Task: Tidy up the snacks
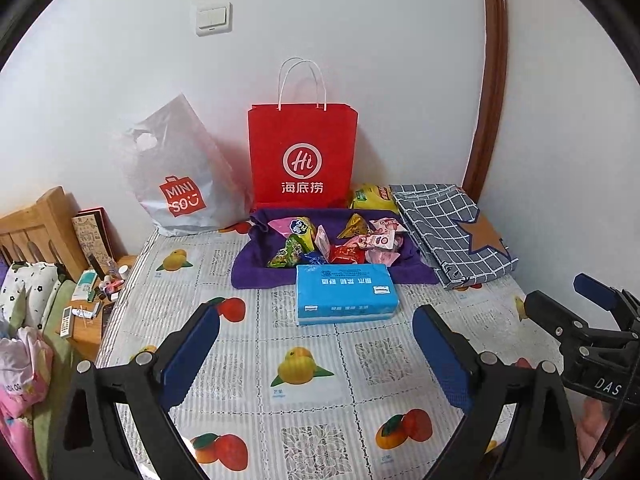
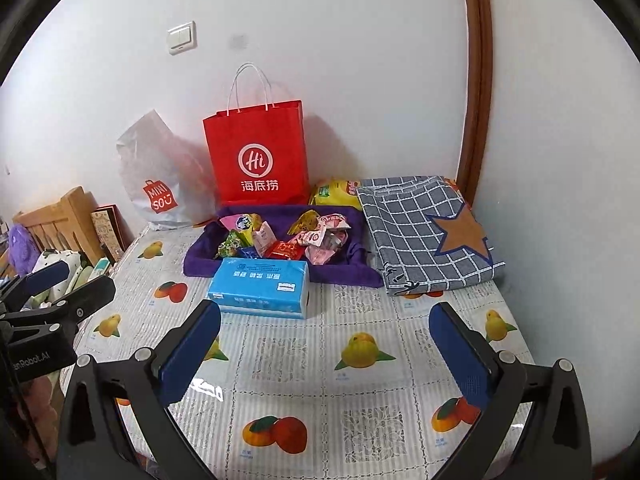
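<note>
Both tools hang over the fruit-print tablecloth (image 1: 304, 364) with nothing in them: the left gripper (image 1: 316, 320) has its blue pads spread wide in the lower half of its own view, only bare cloth between them, and the right gripper (image 2: 325, 322) is likewise released, filling the bottom of its view. In the left wrist view the right gripper also shows at the right edge. The snacks (image 1: 336, 242) sit as a heap of bright wrappers, green, red, pink and gold, in the middle of each frame, piled in a purple cloth tray (image 1: 248, 268). Touching the tray's near edge is a blue tissue pack (image 1: 346, 294), lying flat, just above the left gripper's open gap. Behind the tray, against the white wall, a red paper bag (image 1: 302, 152) stands upright with its white cord handles up; a grey plastic bag (image 1: 176, 176) leans to its left. To the right of the tray lies a folded grey checked cloth (image 1: 448, 232) with a brown star, and a yellow packet (image 1: 370, 196) peeks out between it and the red bag.
</note>
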A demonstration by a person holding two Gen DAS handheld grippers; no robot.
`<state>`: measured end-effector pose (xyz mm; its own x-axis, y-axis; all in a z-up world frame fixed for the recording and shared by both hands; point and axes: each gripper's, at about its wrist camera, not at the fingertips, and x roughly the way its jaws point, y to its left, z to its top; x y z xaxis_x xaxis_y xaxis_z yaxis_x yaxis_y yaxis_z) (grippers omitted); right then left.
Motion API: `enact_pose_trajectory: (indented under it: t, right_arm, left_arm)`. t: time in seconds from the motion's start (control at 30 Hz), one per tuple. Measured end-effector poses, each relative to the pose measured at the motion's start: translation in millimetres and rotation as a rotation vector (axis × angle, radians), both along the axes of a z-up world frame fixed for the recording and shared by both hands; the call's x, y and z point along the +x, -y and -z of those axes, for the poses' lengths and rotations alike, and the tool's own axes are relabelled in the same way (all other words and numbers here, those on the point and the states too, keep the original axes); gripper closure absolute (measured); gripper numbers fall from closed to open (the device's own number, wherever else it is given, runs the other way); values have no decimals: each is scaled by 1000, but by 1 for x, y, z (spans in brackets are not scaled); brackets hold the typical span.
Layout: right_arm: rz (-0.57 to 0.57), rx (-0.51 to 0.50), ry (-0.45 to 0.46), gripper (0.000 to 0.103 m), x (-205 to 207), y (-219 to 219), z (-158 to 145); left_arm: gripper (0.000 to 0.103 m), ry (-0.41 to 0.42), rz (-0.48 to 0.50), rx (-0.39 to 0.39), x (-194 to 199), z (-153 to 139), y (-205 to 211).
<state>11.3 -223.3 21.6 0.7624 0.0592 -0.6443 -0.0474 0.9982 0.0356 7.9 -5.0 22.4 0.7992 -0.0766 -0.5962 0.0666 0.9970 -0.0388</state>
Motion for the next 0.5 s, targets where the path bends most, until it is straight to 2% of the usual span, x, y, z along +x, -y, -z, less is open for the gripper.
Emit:
enact_pose_trajectory:
  t: [0.5]
  right_arm:
    - [-6, 2, 12, 1, -6, -3, -2]
  left_arm:
    - [5, 10, -7, 5, -3, -3, 2]
